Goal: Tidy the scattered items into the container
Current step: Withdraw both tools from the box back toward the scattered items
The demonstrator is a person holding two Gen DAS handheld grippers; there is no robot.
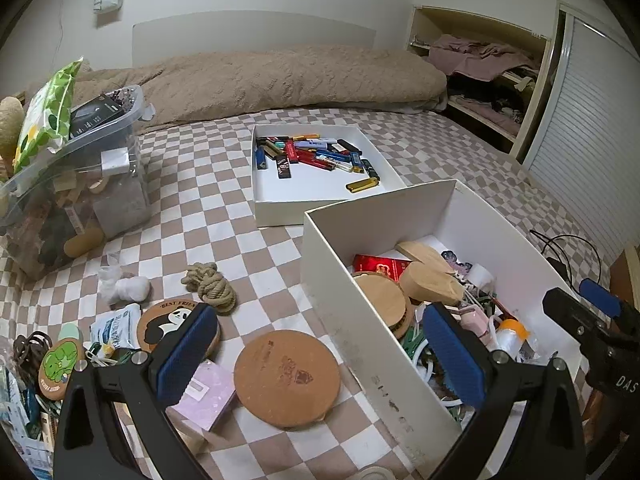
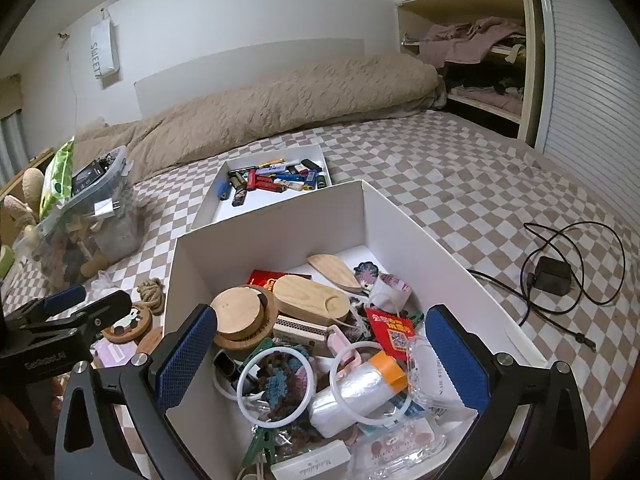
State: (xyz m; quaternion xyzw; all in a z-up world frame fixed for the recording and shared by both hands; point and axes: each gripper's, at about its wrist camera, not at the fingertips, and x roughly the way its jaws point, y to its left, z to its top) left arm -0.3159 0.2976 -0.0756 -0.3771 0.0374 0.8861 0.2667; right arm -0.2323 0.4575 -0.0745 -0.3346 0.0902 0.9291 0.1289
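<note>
A tall white box [image 1: 340, 280] on the checkered bed holds wooden pieces, rings and packets; it fills the right wrist view [image 2: 280, 220]. Scattered items lie left of it: a cork coaster [image 1: 286, 376], a panda coaster [image 1: 168, 324], a rope knot [image 1: 210, 286], a pink pad [image 1: 208, 396], a white wad [image 1: 126, 288] and a frog coaster [image 1: 60, 364]. My left gripper [image 1: 320, 352] is open and empty above the cork coaster, straddling the box's left wall. My right gripper [image 2: 322, 360] is open and empty over the box's contents.
A shallow white tray [image 1: 280, 196] of lighters sits behind the box. A clear bin [image 1: 72, 184] full of things stands at the left. A black charger and cable [image 2: 552, 276] lie right of the box. A rolled beige blanket [image 1: 280, 76] lies at the back.
</note>
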